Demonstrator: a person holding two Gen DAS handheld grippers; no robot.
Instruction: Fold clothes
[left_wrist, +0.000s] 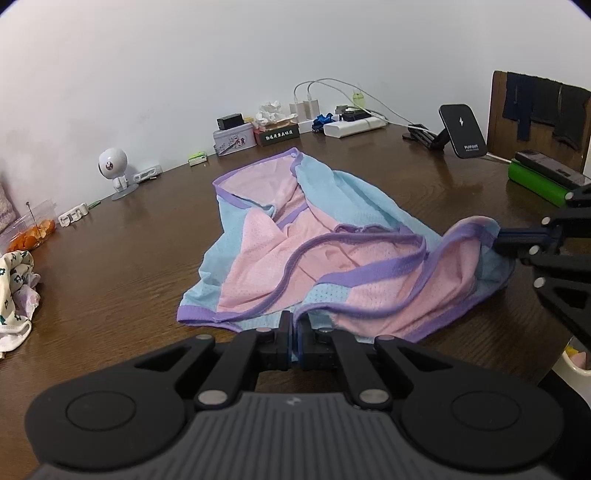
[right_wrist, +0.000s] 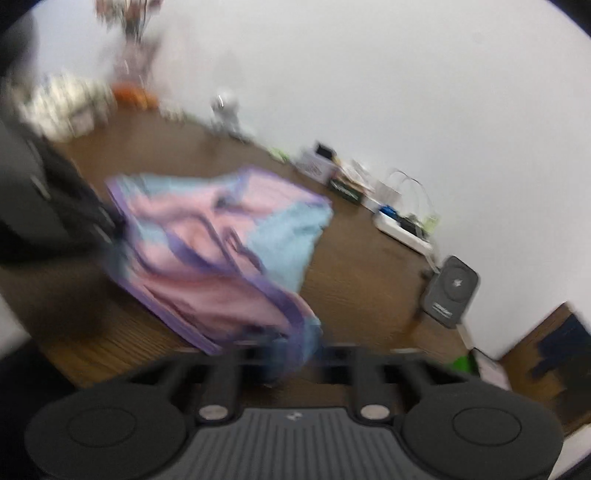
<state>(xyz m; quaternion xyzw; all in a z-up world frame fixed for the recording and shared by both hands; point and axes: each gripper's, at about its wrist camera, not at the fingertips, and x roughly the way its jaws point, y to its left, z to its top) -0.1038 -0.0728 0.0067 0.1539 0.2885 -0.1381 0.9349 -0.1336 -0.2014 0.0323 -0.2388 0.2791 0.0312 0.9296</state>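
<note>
Both grippers are clamped on the pink-and-blue mesh garment: left gripper pinches the near hem, right gripper lifts a purple-trimmed corner off the wooden table.

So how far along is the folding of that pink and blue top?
Barely begun. The garment still lies rumpled and open on the table. In hand: the left hand-held gripper pinches its near hem, and the right hand-held gripper lifts a purple-edged corner. All folds remain.

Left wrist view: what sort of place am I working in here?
Likely a home desk or table against a wall: a wooden table with a power strip and chargers, a phone stand, and a garment pinched by both grippers.
</note>
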